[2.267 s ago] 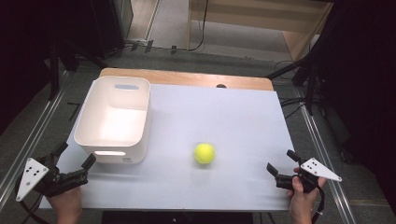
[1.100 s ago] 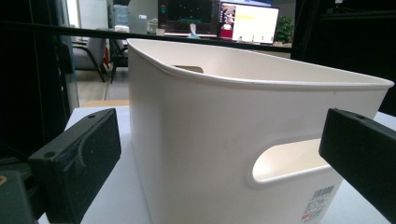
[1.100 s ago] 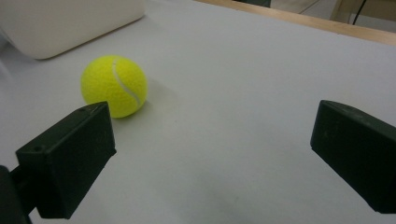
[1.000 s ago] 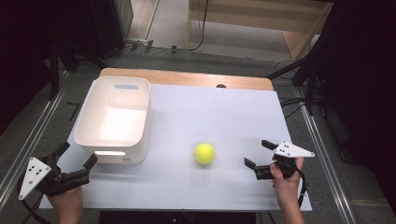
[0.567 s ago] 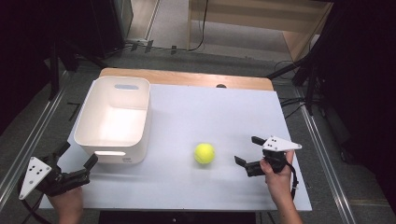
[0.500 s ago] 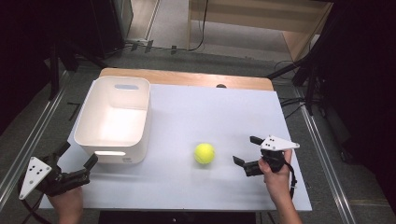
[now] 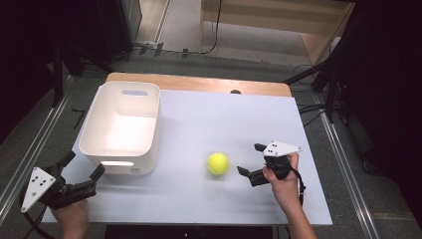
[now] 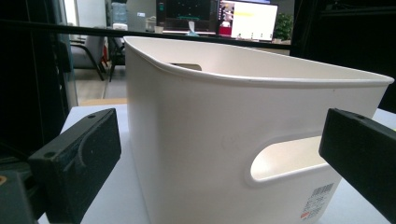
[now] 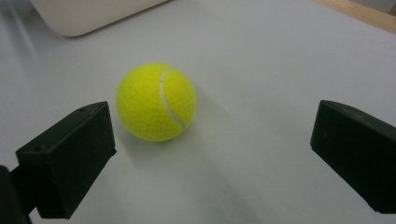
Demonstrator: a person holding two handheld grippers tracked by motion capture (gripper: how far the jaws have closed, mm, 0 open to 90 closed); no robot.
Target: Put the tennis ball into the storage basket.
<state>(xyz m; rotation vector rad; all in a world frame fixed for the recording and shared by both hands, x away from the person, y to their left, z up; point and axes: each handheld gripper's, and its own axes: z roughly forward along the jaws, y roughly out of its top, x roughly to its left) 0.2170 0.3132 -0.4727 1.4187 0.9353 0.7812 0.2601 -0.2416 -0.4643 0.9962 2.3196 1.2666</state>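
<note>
Jaws of the right tool (image 7: 250,160) stand wide apart, holding nothing, and they point across the tabletop (image 7: 199,199) toward the tennis ball (image 7: 218,163). In the high view the ball lies just beyond the jaw tips, on the side toward the person's left, near but not touching. A ball has no long axis, so the grasp does not depend on how the wrist is turned; what counts is the line from the tool to the ball. In the right gripper view the tennis ball (image 9: 156,102) sits off centre, close to the jaw at the left of that picture and well clear of the other, so the tool (image 9: 210,140) would probably need to shift toward that side as well as go forward before closing.

The right hand (image 7: 282,181) is plainly the nearer one. The left tool (image 7: 79,172), also wide open and empty, rests at the near left corner of the tabletop, far from the ball, with the white plastic bin (image 7: 122,127) just in front of it.

The high view gives the layout: bin at the left, ball in the middle, tool at the right. The right gripper view adds the ball's white seam and its contact with the tabletop. The left gripper view shows the bin's (image 8: 261,130) handle cutout and barcode sticker close between the left tool's (image 8: 229,163) jaws.
</note>
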